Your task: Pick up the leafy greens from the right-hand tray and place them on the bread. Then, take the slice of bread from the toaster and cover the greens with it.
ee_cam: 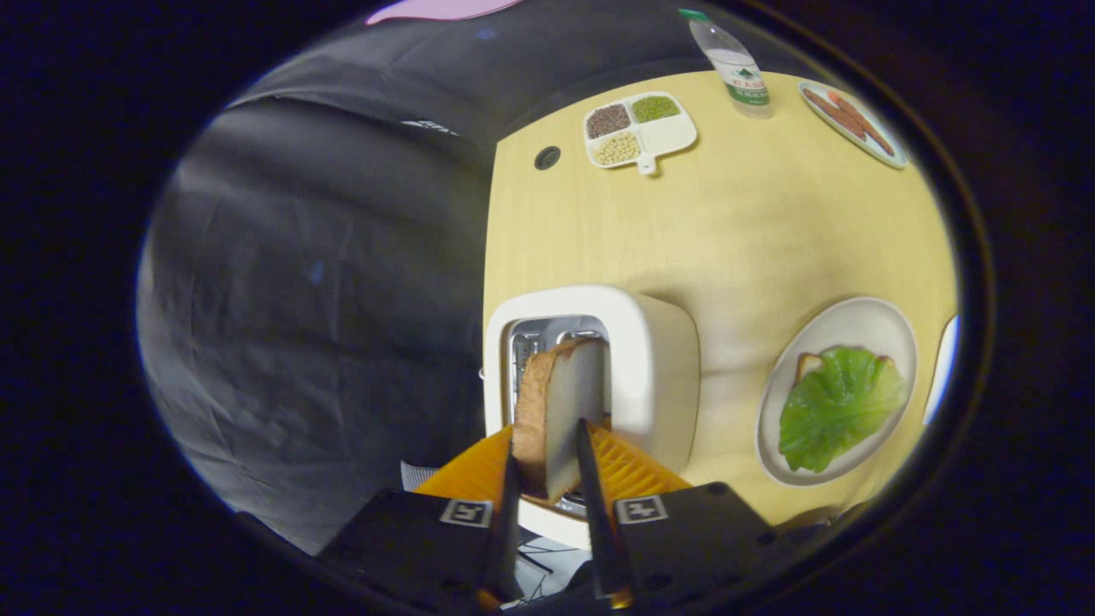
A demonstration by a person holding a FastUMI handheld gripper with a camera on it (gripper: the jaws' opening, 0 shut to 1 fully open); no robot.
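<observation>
Bread slice [560, 411] sits clamped between both fingers of hand-held gripper [547, 466], just above toaster [650, 359] slot. Plate [855, 321] w/ leafy greens [843, 406] covering a bread base lies right of toaster on desk [727, 222]. Far end: divided dish [642, 128] of beans, water bottle [736, 68], label unreadable, sausage plate [851, 120].

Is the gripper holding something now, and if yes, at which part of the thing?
Yes. The gripper holds the slice of bread over the toaster, its jaws pressing the slice's two flat faces at its lower end.
</observation>
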